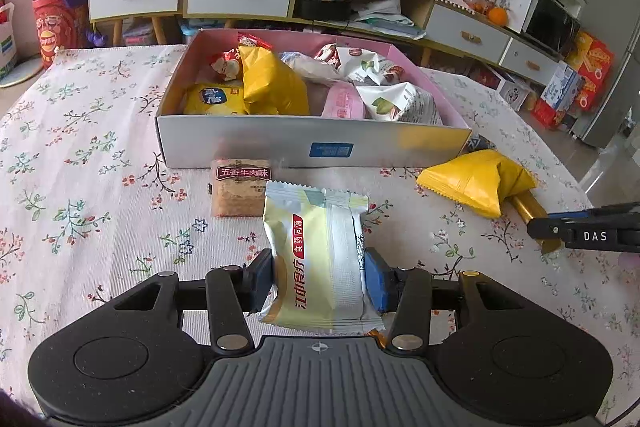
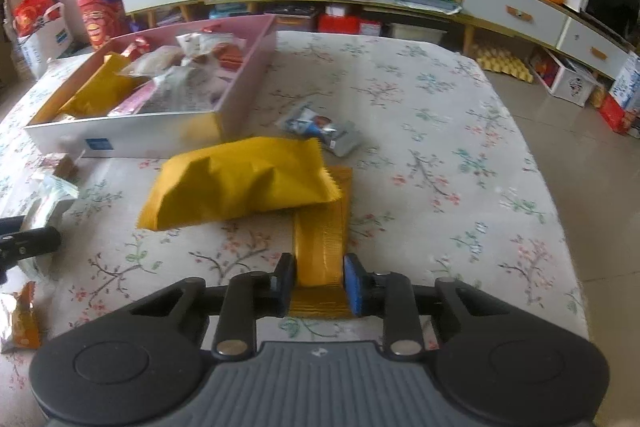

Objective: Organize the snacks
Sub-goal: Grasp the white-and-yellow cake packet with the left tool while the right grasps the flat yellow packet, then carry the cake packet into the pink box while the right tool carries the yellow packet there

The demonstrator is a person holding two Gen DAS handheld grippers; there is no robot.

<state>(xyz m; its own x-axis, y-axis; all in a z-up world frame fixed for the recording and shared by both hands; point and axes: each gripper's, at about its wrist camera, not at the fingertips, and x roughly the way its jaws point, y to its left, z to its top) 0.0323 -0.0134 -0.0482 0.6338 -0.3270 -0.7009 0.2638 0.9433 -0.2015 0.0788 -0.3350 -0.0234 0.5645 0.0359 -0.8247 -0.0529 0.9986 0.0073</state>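
**A:** What is on the left, by the left tongs?

**B:** The left gripper [image 1: 319,281] is partly closed, its pads pressing both sides of a pale yellow and white foil snack packet with red lettering [image 1: 318,259]. The packet stands on end between them, above the floral tablecloth [image 1: 92,211]. Just beyond its tip lies a small brown cracker pack with a dark red label [image 1: 239,193], and past that sits the shallow white cardboard box with a pink inside [image 1: 312,143], already heaped with snacks.

**A:** And further right?

**B:** The right gripper [image 2: 319,285] is pinched nearly shut on the end of a gold ribbed foil wrapper [image 2: 320,239]. A crumpled bright yellow snack bag [image 2: 244,187] lies across the far end of that wrapper, directly ahead of the tongs. Beyond it, to the right, rests a small silver and blue sachet [image 2: 320,129].

**A:** What might go wrong?

**B:** My guess: lifting the gold wrapper could drag or tip the yellow bag, since the bag seems to rest on it. The hold is only on the end, so thin foil could slip free. The left packet is soft and may slide out of a side grip. The box looks full, so drops could spill over its wall.
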